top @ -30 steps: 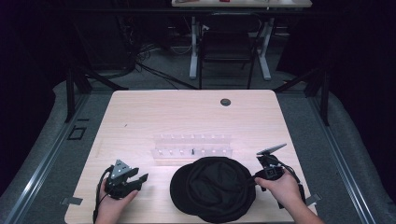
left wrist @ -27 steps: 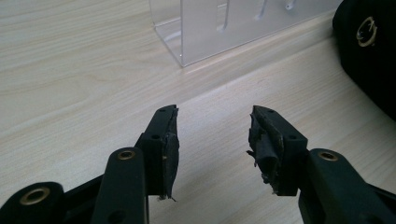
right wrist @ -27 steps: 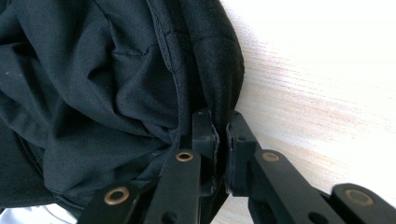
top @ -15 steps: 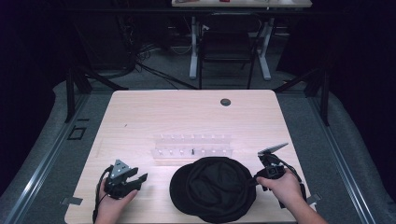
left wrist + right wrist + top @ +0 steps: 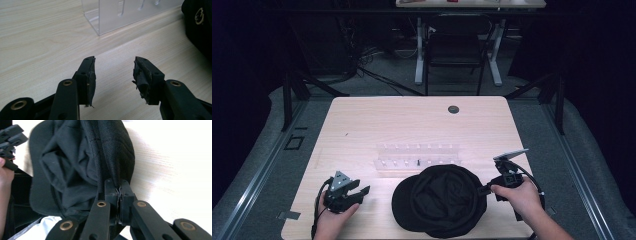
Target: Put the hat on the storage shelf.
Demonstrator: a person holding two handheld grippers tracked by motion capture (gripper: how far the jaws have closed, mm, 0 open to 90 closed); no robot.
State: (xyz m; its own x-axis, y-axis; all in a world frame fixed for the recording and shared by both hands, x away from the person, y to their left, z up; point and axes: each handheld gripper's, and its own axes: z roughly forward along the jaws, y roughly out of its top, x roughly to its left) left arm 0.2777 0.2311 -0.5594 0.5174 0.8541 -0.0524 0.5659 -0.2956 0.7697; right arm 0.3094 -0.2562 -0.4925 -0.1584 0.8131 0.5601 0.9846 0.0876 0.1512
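A black cap [image 5: 439, 200] lies upside down at the table's near edge, its inside facing up. My right gripper [image 5: 486, 189] is at the cap's right side, shut on its rim. In the right gripper view the jaws of this gripper [image 5: 119, 187] pinch a fold of the black cap [image 5: 75, 165] fabric. My left gripper [image 5: 357, 192] rests on the table to the left of the cap, apart from it. It is open [image 5: 115, 72], with bare wood between its fingers. The cap's edge with a small gold emblem [image 5: 200, 17] is off to that view's right.
A clear acrylic rack [image 5: 418, 157] with small pegs stands just behind the cap, and its corner [image 5: 120, 15] is ahead of the left jaws. A round dark grommet [image 5: 453, 109] sits near the far edge of the wooden table [image 5: 362, 125]. A chair [image 5: 454, 50] stands beyond.
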